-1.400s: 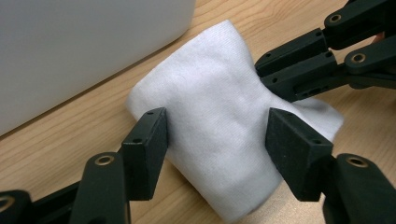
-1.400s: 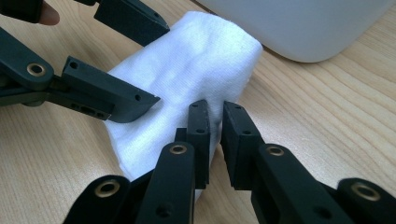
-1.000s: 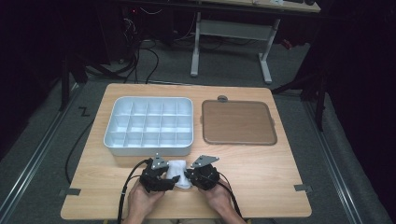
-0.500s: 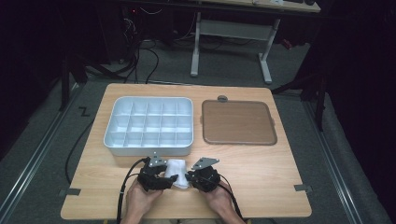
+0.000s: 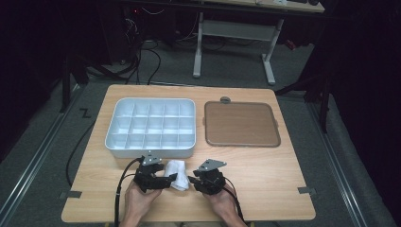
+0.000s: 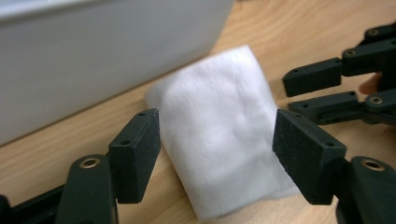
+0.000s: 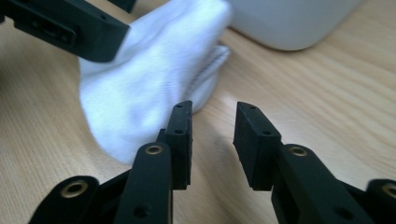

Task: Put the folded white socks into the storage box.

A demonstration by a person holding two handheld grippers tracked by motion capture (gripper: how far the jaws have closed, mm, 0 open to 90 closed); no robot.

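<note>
A white folded cloth [image 5: 176, 174] lies on the wooden table [image 5: 265, 175] in front of the white compartment tray [image 5: 151, 125]. My left gripper [image 5: 166, 180] straddles the cloth [image 6: 219, 116]. Its jaws have just been opening and stand apart on either side, pads off the fabric. My right gripper [image 5: 193, 179] faces it from the right. Its jaws have also just been opening, and the gap between them [image 7: 212, 140] is empty. The cloth [image 7: 144, 84] lies just left of the right gripper's left jaw.
The tray's white wall [image 6: 93, 56] stands just behind the cloth. A flat brown board [image 5: 240, 124] lies to the right of the tray. Bare table stretches to the right of my right hand. The table's front edge runs under the person's wrists.
The cloth was bunched small between the two grippers a second ago. It now lies larger and nearer the tray. The right gripper's jaws no longer touch it.
</note>
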